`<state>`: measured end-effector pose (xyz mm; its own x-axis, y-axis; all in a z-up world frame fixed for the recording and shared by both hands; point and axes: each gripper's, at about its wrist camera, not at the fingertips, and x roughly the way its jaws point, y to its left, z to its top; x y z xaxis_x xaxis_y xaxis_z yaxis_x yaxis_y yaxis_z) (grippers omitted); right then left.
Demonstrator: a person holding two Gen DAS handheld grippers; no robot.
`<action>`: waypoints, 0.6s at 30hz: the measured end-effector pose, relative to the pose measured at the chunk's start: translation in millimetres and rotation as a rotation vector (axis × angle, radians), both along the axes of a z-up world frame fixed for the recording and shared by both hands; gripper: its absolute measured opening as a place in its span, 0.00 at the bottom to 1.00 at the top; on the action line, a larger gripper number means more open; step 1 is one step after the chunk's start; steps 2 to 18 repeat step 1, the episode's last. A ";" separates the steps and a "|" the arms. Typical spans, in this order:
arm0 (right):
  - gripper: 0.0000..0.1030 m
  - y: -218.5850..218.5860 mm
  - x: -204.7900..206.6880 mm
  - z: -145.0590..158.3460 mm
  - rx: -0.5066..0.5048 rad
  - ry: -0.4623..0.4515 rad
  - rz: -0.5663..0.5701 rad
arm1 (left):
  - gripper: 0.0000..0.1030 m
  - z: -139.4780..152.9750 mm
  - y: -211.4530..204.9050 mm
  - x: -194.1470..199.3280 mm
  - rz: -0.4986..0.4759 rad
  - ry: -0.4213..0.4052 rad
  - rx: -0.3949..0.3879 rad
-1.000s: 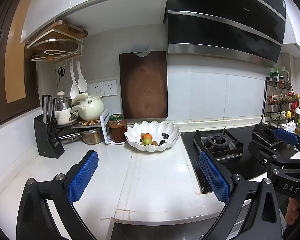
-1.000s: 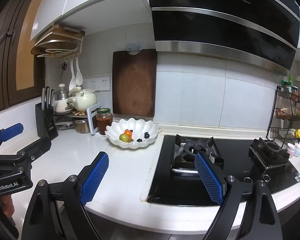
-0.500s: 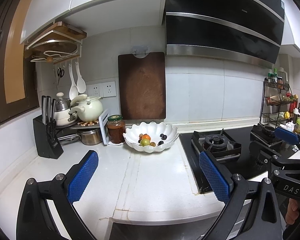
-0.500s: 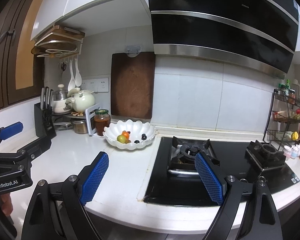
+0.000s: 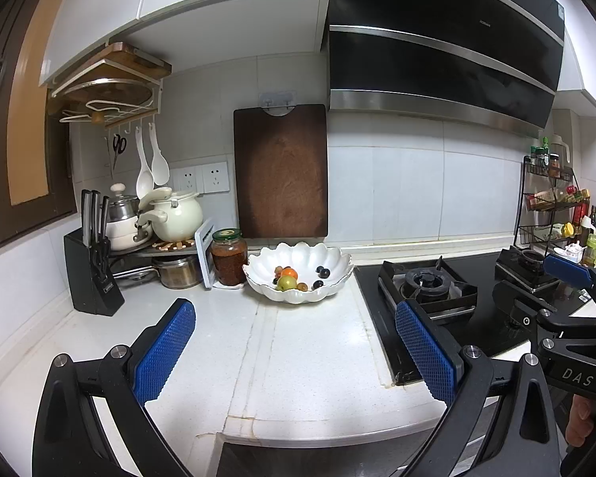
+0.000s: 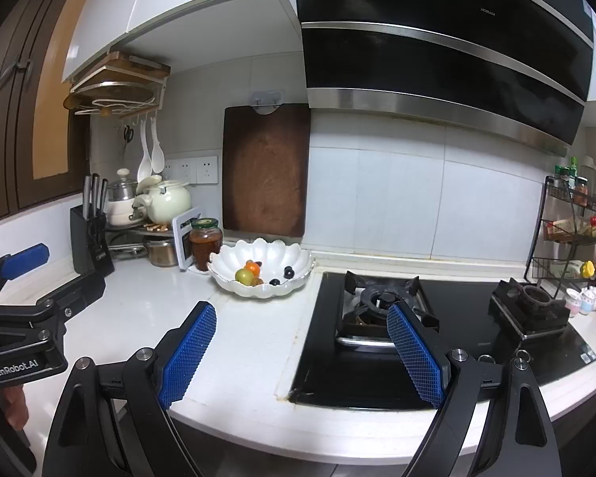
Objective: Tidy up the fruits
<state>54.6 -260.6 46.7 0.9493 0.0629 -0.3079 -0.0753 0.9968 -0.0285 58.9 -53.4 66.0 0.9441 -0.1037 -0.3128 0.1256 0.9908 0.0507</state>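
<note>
Showing both grippers held wide apart and empty above a white kitchen counter.

Left gripper (image 5: 296, 346): jaws spread wide, blue ribbed pads (image 5: 165, 351) facing each other with nothing between them and nothing touched; bare countertop (image 5: 306, 357) lies below the gap. Right gripper (image 6: 302, 351): likewise released, its fingers (image 6: 417, 351) straddling the seam between counter and black gas hob (image 6: 381, 306), gripping nothing. Fruits (image 5: 294, 277), among them one green, one orange and several dark round ones, sit inside a white scalloped bowl (image 5: 298, 256) at the back of the counter, well apart from both grippers. Bowl stands just beside a glass jar (image 5: 229, 256) and below a hanging wooden cutting board (image 5: 281, 171).
</note>
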 end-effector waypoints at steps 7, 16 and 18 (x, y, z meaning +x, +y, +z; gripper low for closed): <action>0.86 -0.4 -0.5 0.0 0.001 0.001 0.000 | 1.00 -0.1 0.4 0.0 0.000 0.000 0.000; 0.86 -0.4 -0.5 0.0 0.001 0.001 0.000 | 1.00 -0.1 0.4 0.0 0.000 0.000 0.000; 0.86 -0.4 -0.5 0.0 0.001 0.001 0.000 | 1.00 -0.1 0.4 0.0 0.000 0.000 0.000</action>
